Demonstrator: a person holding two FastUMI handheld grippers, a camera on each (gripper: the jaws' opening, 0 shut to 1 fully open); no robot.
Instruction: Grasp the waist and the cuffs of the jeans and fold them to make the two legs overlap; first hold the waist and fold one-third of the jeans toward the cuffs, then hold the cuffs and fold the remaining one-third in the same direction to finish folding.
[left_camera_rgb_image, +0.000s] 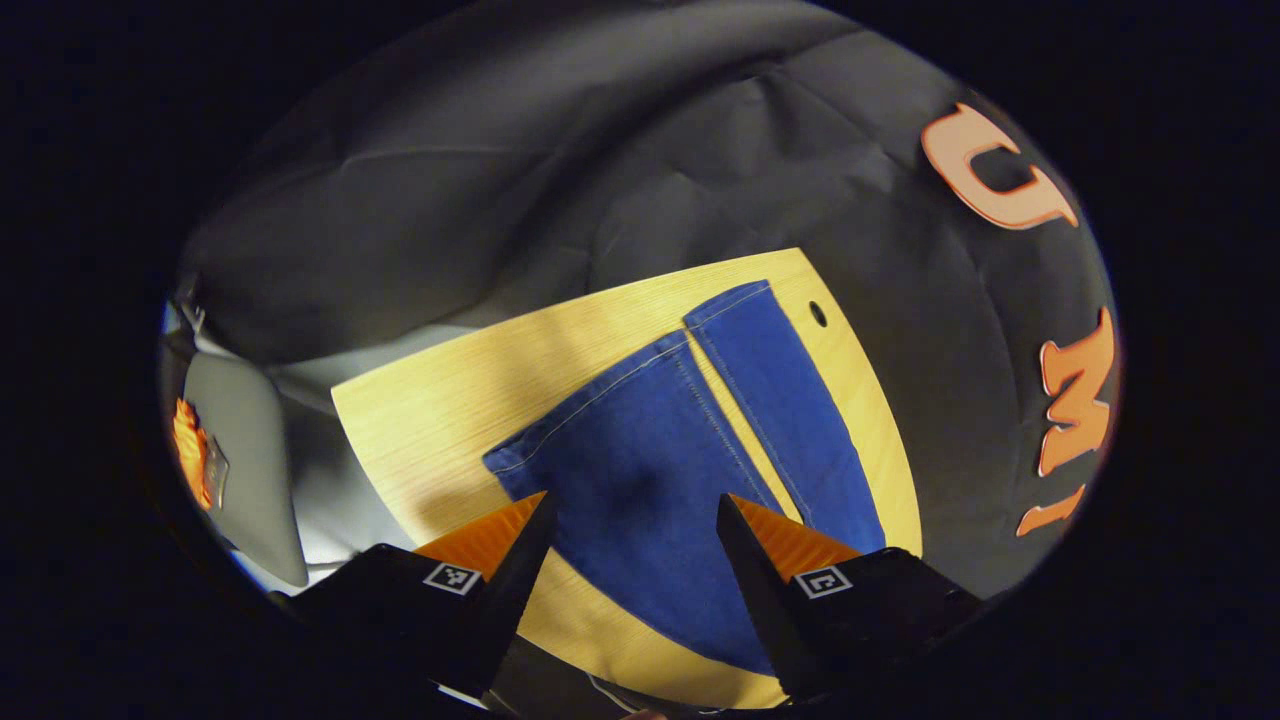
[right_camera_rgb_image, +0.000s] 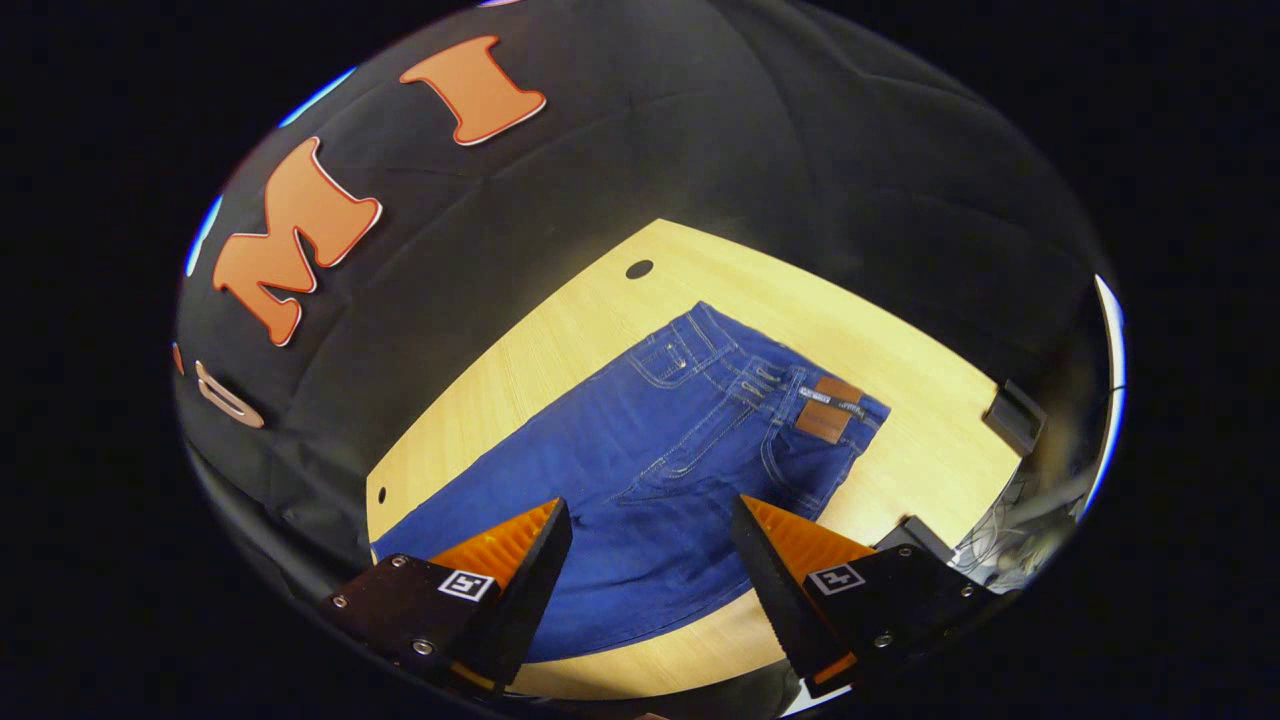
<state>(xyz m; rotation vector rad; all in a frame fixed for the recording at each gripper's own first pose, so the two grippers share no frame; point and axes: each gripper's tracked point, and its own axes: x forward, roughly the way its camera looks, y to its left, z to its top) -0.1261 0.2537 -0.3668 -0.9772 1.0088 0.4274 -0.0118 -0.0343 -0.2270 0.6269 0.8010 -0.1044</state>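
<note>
Blue jeans lie flat on a light wooden table. The left gripper view looks over the two legs (left_camera_rgb_image: 680, 450), side by side with a thin gap, cuffs (left_camera_rgb_image: 728, 302) at the far end. My left gripper (left_camera_rgb_image: 635, 515) hovers open above the nearer leg, holding nothing. In the right gripper view the waist (right_camera_rgb_image: 790, 385) with its brown leather patch (right_camera_rgb_image: 828, 410) lies toward the far right, the seat and legs (right_camera_rgb_image: 640, 490) running near left. Above the seat my right gripper (right_camera_rgb_image: 650, 520) stands open, nothing between its fingers.
The table (left_camera_rgb_image: 450, 400) has a small round hole (left_camera_rgb_image: 818, 313) near the cuffs and another hole (right_camera_rgb_image: 639, 269) beyond the waist. Dark clamps (right_camera_rgb_image: 1015, 412) sit on the table's right edge. A grey object (left_camera_rgb_image: 250, 450) stands off the table's left. Black cloth surrounds the table.
</note>
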